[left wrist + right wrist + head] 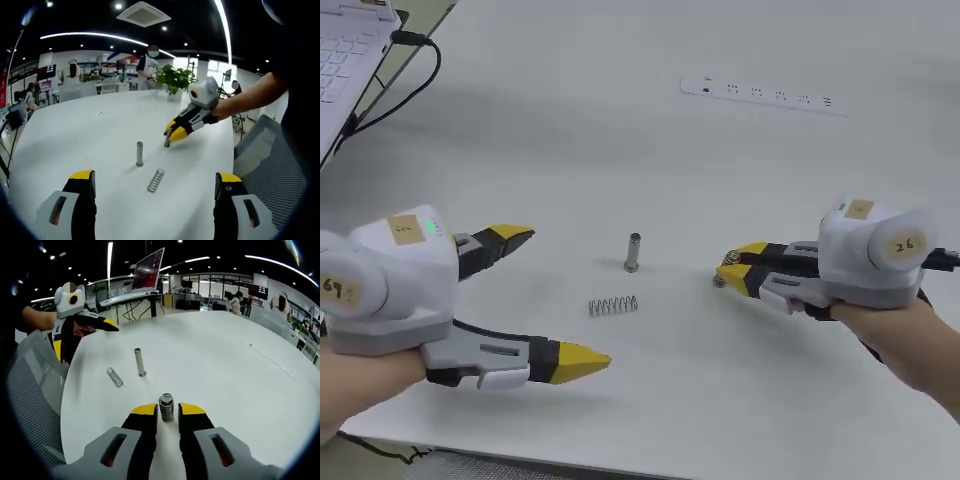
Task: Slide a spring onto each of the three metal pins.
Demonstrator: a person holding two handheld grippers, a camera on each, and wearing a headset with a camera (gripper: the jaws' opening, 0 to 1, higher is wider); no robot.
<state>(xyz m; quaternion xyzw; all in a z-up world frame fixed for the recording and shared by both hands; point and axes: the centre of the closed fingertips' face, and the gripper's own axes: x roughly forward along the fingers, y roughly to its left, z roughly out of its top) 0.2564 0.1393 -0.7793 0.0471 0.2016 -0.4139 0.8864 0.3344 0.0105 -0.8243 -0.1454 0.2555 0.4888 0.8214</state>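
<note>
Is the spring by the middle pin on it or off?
Off. The spring lies flat on the table, apart from the upright, bare pin.

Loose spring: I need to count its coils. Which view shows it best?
The left gripper view: the spring lies nearest, coils distinct. The head view shows it smaller, beside the upright pin; the right gripper view shows it small and off to the side.

Laptop (pixel 350 50), far left of the upright pin (pixel 633 252), cut off by the frame edge; power strip (pixel 765 96), beyond the pin, markings too small to read; spring (pixel 166 402), right of the pin, lower end hidden between the jaws of the right gripper (pixel 167 412).
</note>
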